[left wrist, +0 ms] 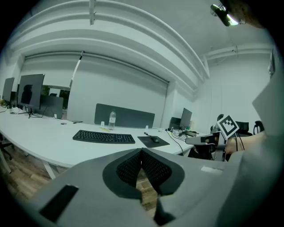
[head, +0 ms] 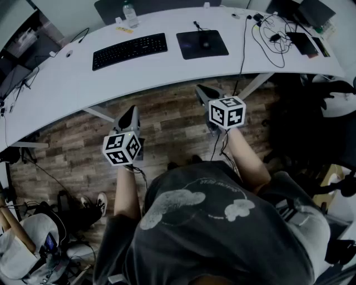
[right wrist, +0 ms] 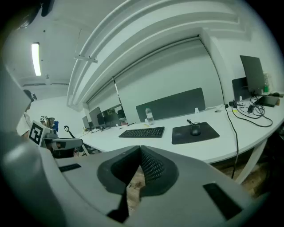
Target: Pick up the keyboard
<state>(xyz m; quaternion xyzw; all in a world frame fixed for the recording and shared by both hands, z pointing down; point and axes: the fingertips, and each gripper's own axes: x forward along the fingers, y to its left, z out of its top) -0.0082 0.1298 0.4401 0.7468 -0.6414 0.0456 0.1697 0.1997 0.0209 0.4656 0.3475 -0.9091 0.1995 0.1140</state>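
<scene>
Both grippers closed and empty, short of the desk

The left gripper [left wrist: 141, 153] and right gripper [right wrist: 140, 153] each have jaws pressed together on nothing, above the wood floor [head: 167, 119]. The keyboard [head: 129, 50] lies flat on the white desk [head: 67, 83], well ahead of the left jaws, untouched. The mouse pad [head: 202, 44] beside it lies ahead of the right jaws.

On the desk [head: 67, 83] the keyboard [head: 129, 50] lies left of the mouse pad [head: 192, 51], and the mouse [head: 206, 42] sits on this pad. A bottle [head: 129, 15] stands behind the keyboard. Some cables [head: 267, 38] lie on the desk right of the pad.
</scene>
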